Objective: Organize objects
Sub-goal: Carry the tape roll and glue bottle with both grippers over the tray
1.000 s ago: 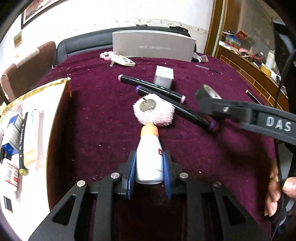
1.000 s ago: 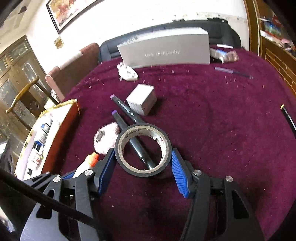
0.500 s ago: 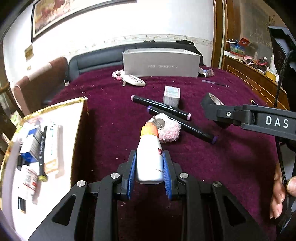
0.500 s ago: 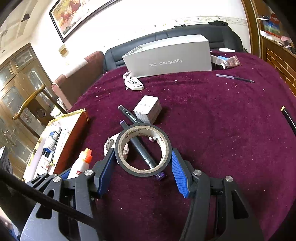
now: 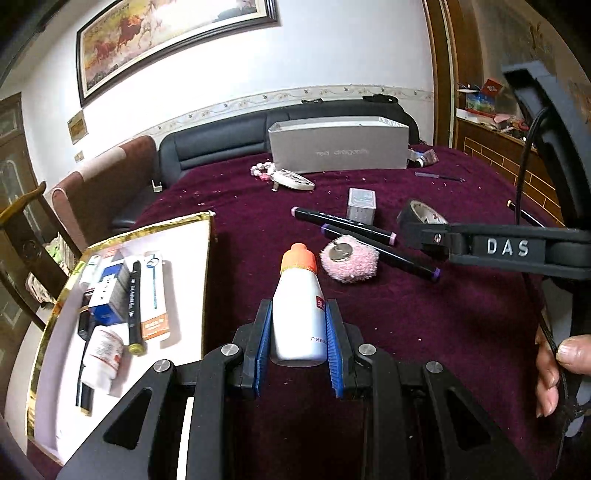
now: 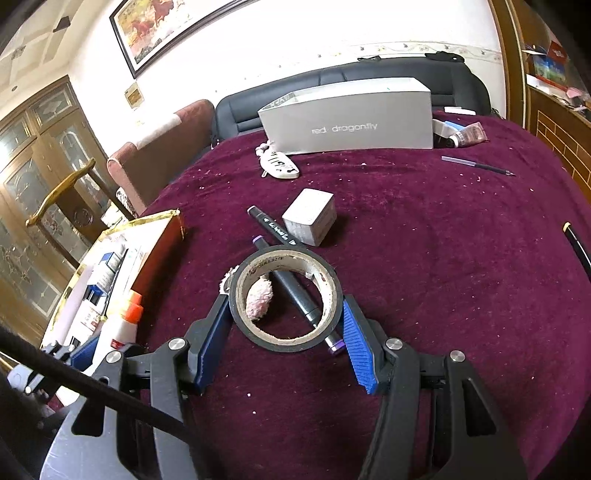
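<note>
Blue-padded left gripper point(image 5: 298, 334) fingers clamped on white bottle point(image 5: 298, 314); right gripper point(image 6: 286, 325), angled downward, gripping tape roll point(image 6: 284, 299).

We're looking at a white wall point(image 5: 332, 48) with a framed horse painting point(image 5: 166, 33) hung high and a patterned border strip point(image 5: 258, 98) running below it. Against that wall sits a black leather sofa point(image 5: 229, 142), and beside it 1 brown chair point(image 5: 99, 184) with a pale band. On the left we see a dark wooden cabinet with glass doors point(image 6: 37, 177); on the right, a wooden door frame point(image 5: 439, 70). Bright daylight washes the wall.
</note>
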`<act>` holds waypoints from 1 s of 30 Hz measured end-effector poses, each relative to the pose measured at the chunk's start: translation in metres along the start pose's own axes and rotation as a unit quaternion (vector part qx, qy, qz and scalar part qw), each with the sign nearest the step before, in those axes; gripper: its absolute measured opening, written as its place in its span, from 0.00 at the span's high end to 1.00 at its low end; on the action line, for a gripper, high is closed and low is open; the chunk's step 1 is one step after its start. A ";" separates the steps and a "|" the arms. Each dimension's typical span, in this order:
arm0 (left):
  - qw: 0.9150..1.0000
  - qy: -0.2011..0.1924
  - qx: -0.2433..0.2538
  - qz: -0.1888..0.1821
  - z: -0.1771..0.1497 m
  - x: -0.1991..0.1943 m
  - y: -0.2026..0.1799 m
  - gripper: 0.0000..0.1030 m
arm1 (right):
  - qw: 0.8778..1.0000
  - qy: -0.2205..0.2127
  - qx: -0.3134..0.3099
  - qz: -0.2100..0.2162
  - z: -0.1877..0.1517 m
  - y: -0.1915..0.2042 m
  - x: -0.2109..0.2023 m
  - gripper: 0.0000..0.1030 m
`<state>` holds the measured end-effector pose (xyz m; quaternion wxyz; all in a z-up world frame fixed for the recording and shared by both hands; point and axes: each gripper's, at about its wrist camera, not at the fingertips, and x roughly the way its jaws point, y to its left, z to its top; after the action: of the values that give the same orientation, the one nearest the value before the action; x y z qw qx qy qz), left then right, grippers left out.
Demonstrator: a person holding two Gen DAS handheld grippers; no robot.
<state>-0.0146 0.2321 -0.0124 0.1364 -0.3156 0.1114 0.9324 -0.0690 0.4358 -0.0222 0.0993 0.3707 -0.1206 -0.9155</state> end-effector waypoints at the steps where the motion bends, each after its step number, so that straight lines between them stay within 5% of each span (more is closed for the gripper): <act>1: 1.000 -0.001 0.001 0.002 -0.001 -0.002 0.002 0.78 | 1.000 0.000 -0.003 -0.002 0.000 0.002 0.001 0.44; 9: 0.999 -0.027 -0.009 0.020 -0.004 -0.026 0.028 0.78 | 1.000 -0.001 -0.012 0.007 -0.008 0.025 -0.005 0.44; 30: 0.992 -0.033 -0.092 0.080 -0.034 -0.050 0.139 0.78 | 0.991 0.013 -0.113 0.075 -0.030 0.165 -0.005 0.44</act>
<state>-0.0022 0.0824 0.0094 0.0357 -0.2861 0.0456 0.9564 -0.0293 0.2762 0.0088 0.2103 0.3590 -0.0424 -0.9084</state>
